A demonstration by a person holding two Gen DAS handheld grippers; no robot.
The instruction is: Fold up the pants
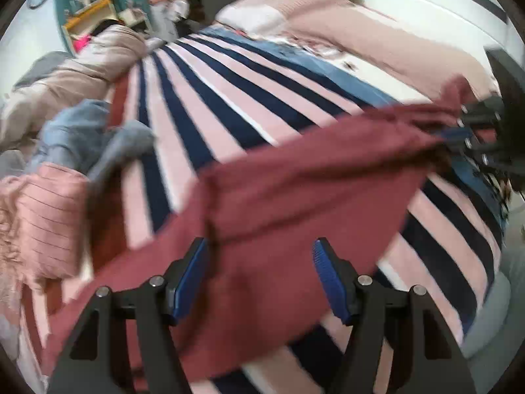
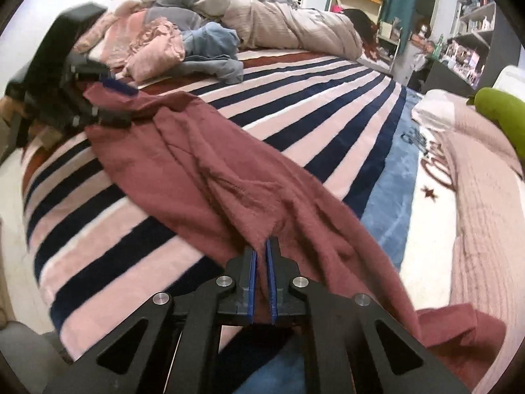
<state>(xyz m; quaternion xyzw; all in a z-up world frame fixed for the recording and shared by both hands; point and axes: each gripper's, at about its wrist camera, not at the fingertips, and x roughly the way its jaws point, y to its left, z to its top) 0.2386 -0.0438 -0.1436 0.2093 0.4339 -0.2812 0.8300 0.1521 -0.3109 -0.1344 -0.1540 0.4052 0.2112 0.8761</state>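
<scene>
The maroon pants (image 2: 210, 170) are stretched across the striped bed (image 2: 328, 121) between the 2 tongs. The right tongs (image 2: 262, 246) are clamped on a bunched fold of the fabric. The left tongs (image 1: 259, 246) are held apart above the other end, the cloth seen lying under them, ungripped

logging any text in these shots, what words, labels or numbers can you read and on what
Nothing can be read in full.
Blanket: dark red cursive lettering beside a star, cut off by the pink cover, unreadable.
Blanket, blue band: dark lettering, too blurred.
Shelves: boxes and bottles, labels too small.
Pants: no text shows.
</scene>
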